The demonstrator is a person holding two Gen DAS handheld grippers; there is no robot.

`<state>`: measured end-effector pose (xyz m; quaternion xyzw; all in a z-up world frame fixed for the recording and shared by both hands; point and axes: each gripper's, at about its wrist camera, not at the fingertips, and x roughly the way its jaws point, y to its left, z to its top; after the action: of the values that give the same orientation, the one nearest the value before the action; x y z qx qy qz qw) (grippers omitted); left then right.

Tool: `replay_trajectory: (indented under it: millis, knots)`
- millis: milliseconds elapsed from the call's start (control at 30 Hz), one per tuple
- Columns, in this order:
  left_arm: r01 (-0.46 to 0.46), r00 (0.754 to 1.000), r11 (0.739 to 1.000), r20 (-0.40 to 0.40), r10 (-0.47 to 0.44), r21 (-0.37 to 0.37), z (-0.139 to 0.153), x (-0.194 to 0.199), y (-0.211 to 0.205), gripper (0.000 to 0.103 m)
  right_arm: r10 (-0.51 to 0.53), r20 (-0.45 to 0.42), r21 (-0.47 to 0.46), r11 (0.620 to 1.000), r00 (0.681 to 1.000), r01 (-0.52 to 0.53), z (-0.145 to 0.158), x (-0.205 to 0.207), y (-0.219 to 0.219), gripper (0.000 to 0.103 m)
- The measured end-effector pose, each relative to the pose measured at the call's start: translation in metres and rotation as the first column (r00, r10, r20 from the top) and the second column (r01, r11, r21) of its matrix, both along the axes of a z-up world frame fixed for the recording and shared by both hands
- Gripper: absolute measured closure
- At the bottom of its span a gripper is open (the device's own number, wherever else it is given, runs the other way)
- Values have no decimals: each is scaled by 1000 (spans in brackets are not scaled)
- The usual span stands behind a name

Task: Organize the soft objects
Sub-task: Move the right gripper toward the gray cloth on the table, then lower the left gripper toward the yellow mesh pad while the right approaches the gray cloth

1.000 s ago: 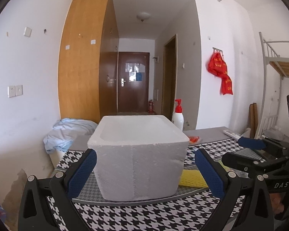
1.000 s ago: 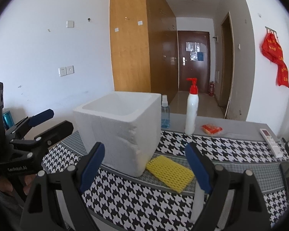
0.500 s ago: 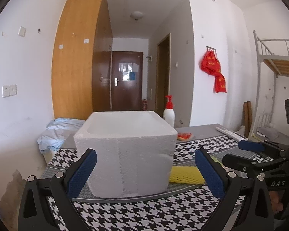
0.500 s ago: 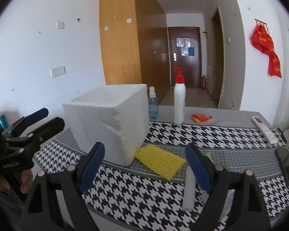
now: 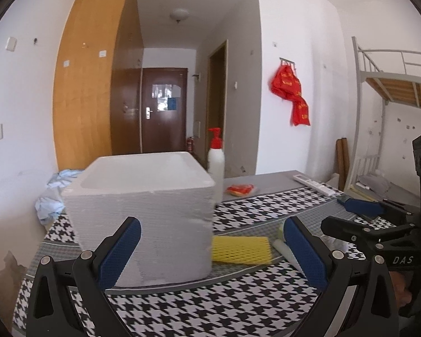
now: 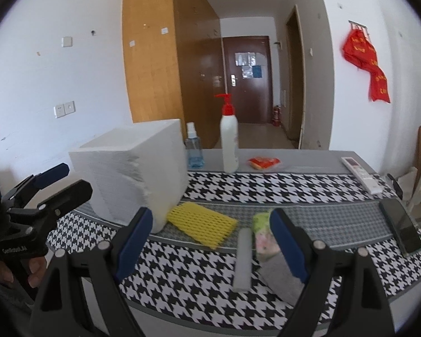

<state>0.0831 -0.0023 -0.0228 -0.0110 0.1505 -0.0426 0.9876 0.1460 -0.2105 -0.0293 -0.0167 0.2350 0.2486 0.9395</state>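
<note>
houndstooth cloth (image 6: 280,188) covers table | white walls | brown door (image 6: 247,81) behind

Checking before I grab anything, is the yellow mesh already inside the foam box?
No, the yellow mesh lies flat on the tablecloth beside the foam box.

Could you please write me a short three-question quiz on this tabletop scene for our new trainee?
1. True or false: the yellow foam net lies inside the white foam box.
2. Which stands nearest the pump bottle? A) the remote control B) the small blue spray bottle C) the phone
3. Fill in: both the left gripper and the right gripper are ____ and hold nothing.

Key:
1. False; it lies on the houndstooth cloth, by the box's corner.
2. B
3. open
</note>
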Motion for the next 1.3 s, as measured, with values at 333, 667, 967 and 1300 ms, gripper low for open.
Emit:
replay_trajectory:
  millis: [333, 667, 967, 1300]
  knots:
    - [54, 998, 999, -17, -54, -11, -3, 6, -22, 1, -53, -12, -7, 999, 999, 53, -3, -5, -25, 14]
    - [102, 994, 995, -50, -101, 6, -8, 15, -42, 1, -89, -30, -12, 996, 996, 88, -10, -4, -41, 14]
    - [124, 990, 992, -66, -123, 10, -11, 19, -51, 1, -104, -39, -1, 995, 994, 104, -12, -3, -50, 4]
    - [147, 985, 989, -93, -145, 6, -13, 32, -63, 1, -121, -71, 0, 993, 990, 121, -19, 4, -58, 1]
